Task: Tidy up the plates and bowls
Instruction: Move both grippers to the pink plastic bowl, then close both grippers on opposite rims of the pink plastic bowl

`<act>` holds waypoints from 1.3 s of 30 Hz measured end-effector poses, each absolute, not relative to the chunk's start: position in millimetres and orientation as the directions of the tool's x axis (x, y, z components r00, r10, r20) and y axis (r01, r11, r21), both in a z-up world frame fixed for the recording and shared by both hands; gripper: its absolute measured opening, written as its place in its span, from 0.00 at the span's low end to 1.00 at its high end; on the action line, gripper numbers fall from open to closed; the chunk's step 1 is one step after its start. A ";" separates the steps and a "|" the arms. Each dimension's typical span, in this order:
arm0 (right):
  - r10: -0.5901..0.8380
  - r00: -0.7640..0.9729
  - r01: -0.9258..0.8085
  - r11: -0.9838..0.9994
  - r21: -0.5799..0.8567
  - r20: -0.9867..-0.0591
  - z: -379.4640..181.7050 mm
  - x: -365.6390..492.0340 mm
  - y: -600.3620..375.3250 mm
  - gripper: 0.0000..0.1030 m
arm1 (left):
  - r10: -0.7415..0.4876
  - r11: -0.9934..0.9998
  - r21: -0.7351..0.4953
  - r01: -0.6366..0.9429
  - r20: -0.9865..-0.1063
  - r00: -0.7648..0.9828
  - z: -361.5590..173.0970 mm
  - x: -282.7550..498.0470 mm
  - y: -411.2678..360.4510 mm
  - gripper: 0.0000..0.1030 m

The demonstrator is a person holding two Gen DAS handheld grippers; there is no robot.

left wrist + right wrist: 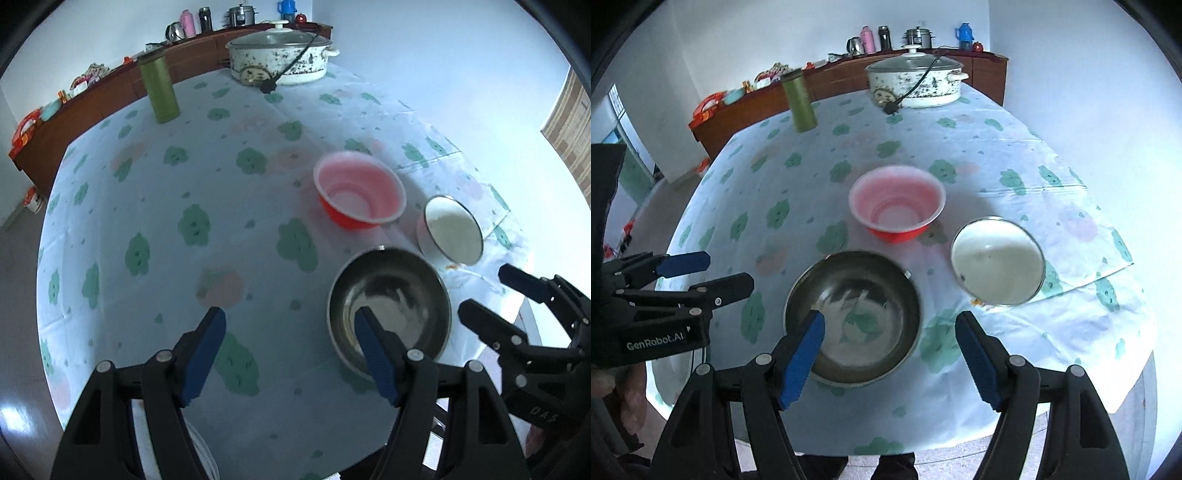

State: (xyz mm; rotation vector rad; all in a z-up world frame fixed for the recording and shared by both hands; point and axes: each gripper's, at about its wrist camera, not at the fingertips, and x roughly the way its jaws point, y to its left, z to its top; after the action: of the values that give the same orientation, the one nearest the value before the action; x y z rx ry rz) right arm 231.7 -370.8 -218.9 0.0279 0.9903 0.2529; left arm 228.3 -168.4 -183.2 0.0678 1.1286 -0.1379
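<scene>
Stainless steel is being shown nearest the grippers: a steel bowl (852, 317) is sitting upright on the flowered tablecloth (1015, 369), with a red plastic bowl (897, 201) just behind it and a white enamel bowl (997, 260) to its right, all three apart from one another. The right gripper (890, 354) is being held above the near table edge, its blue-padded jaws spread wide and gripping nothing; its left pad is being seen over the steel bowl's near rim, though contact cannot be told. The left gripper (290, 350) is being held low over the cloth to the left of the bowls, jaws likewise spread and empty, its right pad overlapping the steel bowl (389, 314) in the view. Farther back, a green cylinder canister (799, 101) and a lidded white pot (916, 83) with a black cord are being shown standing. Only in the right wrist view is the left gripper's side being shown, with its printed label and part of the person's hand (613, 391); only in the left wrist view are the right gripper's black fingers (491, 328) being seen from outside, beside the white enamel bowl (452, 232) and red plastic bowl (360, 192).
</scene>
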 end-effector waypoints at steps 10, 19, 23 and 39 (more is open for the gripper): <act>0.235 0.530 -0.204 0.968 0.146 -0.815 -221.9 293.1 -392.8 0.73 | -0.030 0.992 0.027 0.125 -0.902 0.432 -186.2 282.8 -188.8 0.71; 0.229 0.494 -0.214 0.967 0.137 -0.839 -236.6 344.4 -401.0 0.72 | -0.036 0.993 0.015 0.121 -0.911 0.410 -199.6 327.3 -209.1 0.71; 0.224 0.474 -0.220 0.967 0.132 -0.852 -246.2 365.0 -400.5 0.66 | -0.026 0.992 0.026 0.125 -0.914 0.404 -208.6 343.3 -217.9 0.71; 0.221 0.380 -0.232 0.963 0.139 -0.898 -281.2 404.0 -395.4 0.44 | -0.017 0.991 0.027 0.128 -0.942 0.335 -241.7 371.0 -229.2 0.61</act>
State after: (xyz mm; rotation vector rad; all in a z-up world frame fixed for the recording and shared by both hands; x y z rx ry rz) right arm 404.0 -395.4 -281.2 -0.0111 1.1453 0.2892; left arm 371.0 -229.2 -241.7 0.1027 1.2262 -0.0953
